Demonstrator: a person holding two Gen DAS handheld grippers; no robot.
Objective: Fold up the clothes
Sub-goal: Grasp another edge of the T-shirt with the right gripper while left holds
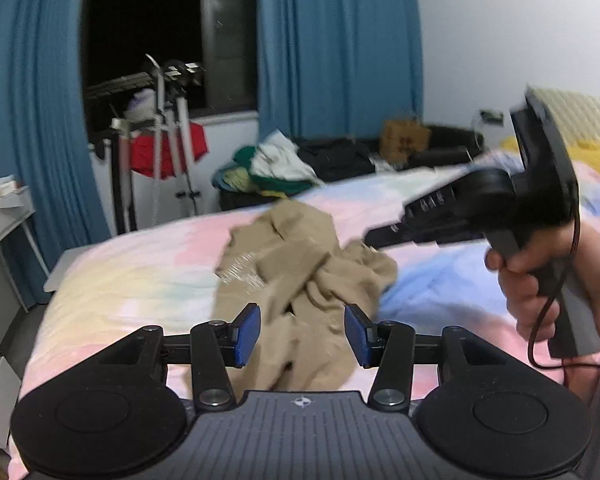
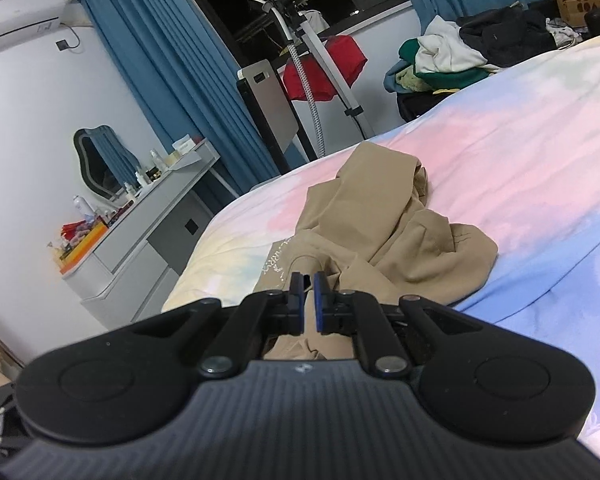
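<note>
A bed (image 2: 520, 152) with a pastel tie-dye sheet fills the middle and right of both views, and on it lies the tan garment (image 2: 384, 232), crumpled in a loose heap at the centre of each frame. It looks like light, soft woven cloth: it should drape and slide rather than hold a shape, so a pinch on a hem or corner will likely serve better than a grab at the bunched middle. Its long axis seems to run from the lower centre of the right wrist view up toward the flatter panel at the upper centre, though the folds hide which end is which. A pile of mixed clothes (image 1: 276, 168) sits beyond the bed in the upper middle. The left gripper (image 1: 302, 330) hovers above the near edge of the heap, its blue pads spread wide with nothing between them. The right gripper (image 2: 309, 300) shows its pads nearly together, a narrow gap left; whether cloth is pinched there I cannot tell.
</note>
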